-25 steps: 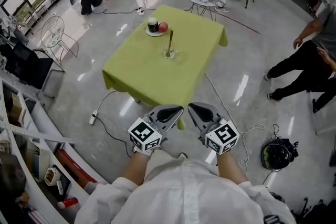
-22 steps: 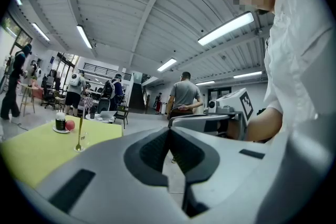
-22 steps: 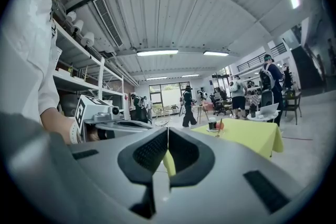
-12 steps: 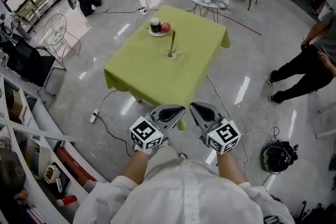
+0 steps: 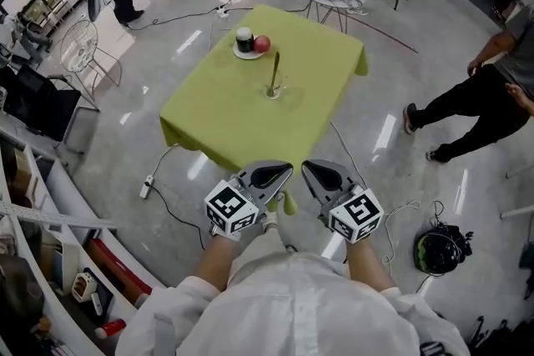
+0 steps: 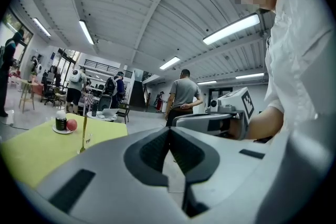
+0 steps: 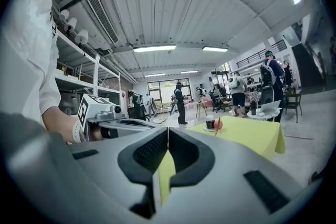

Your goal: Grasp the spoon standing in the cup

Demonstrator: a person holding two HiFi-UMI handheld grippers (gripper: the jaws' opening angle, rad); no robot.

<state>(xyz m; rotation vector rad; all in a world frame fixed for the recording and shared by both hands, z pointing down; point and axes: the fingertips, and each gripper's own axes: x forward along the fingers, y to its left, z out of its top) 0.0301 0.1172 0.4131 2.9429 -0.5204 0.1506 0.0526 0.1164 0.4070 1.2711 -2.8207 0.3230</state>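
My left gripper [image 5: 285, 170] is pressed together and empty, and it has crept forward to the near edge of the green table [image 5: 213, 117]. The spoon [image 5: 274, 68] stands in the cup [image 5: 271, 87] mid-table, well out of reach. My right gripper [image 5: 308, 168], also closed on nothing, has advanced alongside. I judge the approach barely begun.

Bare tablecloth [image 5: 221, 108] fronts the spoon [image 5: 274, 69]; the plate [image 5: 247, 55] stands just beyond.

Tablecloth [image 5: 242, 112] lime green; apple [image 5: 260, 44] red; spoon [image 5: 273, 71] golden.
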